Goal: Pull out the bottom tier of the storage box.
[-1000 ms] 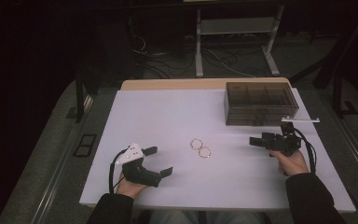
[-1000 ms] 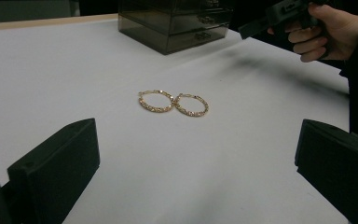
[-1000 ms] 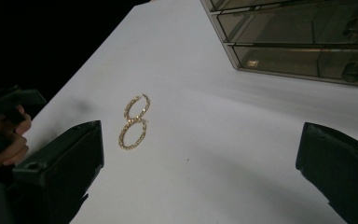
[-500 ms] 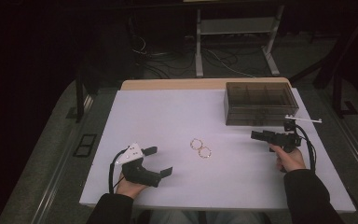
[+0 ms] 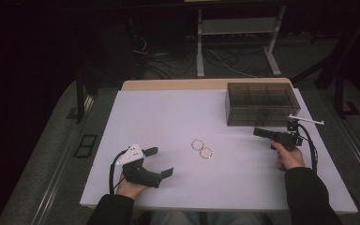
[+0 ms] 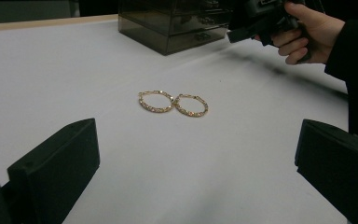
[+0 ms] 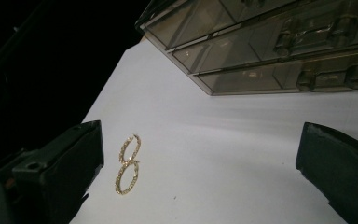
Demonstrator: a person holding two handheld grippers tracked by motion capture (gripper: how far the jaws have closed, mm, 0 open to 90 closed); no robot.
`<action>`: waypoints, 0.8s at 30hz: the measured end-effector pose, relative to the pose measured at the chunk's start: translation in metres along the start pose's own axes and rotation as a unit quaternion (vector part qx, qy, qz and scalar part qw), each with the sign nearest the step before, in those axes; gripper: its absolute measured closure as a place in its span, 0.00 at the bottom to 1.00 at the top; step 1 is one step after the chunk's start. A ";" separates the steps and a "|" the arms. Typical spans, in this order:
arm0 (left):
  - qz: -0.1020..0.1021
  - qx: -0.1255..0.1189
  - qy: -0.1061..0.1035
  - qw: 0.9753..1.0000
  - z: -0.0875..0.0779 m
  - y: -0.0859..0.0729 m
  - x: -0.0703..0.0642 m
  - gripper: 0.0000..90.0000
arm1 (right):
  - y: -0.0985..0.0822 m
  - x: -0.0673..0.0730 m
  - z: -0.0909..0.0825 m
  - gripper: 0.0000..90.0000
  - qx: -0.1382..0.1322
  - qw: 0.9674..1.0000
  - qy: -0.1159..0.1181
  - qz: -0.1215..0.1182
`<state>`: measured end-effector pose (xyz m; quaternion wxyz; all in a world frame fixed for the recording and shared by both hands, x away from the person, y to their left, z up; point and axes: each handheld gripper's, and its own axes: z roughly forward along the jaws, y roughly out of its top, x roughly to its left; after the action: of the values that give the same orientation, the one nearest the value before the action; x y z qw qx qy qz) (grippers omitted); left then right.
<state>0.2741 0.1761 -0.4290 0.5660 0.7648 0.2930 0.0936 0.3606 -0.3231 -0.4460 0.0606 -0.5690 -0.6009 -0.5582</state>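
Two gold hoop earrings point(image 5: 201, 148) lie touching, midway between the spread left gripper point(image 5: 161, 161) and spread right gripper point(image 5: 258, 132).

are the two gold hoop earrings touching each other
Touching: in the left gripper view the two gold hoop earrings meet rim to rim, no gap between them on the table.

2 shiny gold metal hoop earrings point(image 6: 173, 103) on a matt white table point(image 5: 168, 117); smoky, glossy clear-plastic drawer box point(image 5: 261, 103).

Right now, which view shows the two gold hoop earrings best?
The left gripper view: the hoop earrings lie centred and close, side by side. The right gripper view shows them off to the left; the high view shows them small.
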 end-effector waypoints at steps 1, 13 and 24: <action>0.000 0.000 0.000 1.000 0.000 0.000 0.000 0.00 | 0.000 0.000 0.000 0.00 0.000 1.000 0.000 0.000; 0.000 0.001 0.000 1.000 0.000 0.000 0.000 0.00 | 0.002 -0.011 0.002 0.00 -0.032 0.997 0.017 0.064; -0.001 0.006 0.000 1.000 0.000 0.000 0.000 0.00 | 0.003 -0.019 0.003 0.00 -0.068 0.990 0.024 0.121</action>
<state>0.2741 0.1762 -0.4290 0.5616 0.7679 0.2943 0.0910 0.3712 -0.3329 -0.4587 0.1029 -0.6268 -0.4865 -0.5999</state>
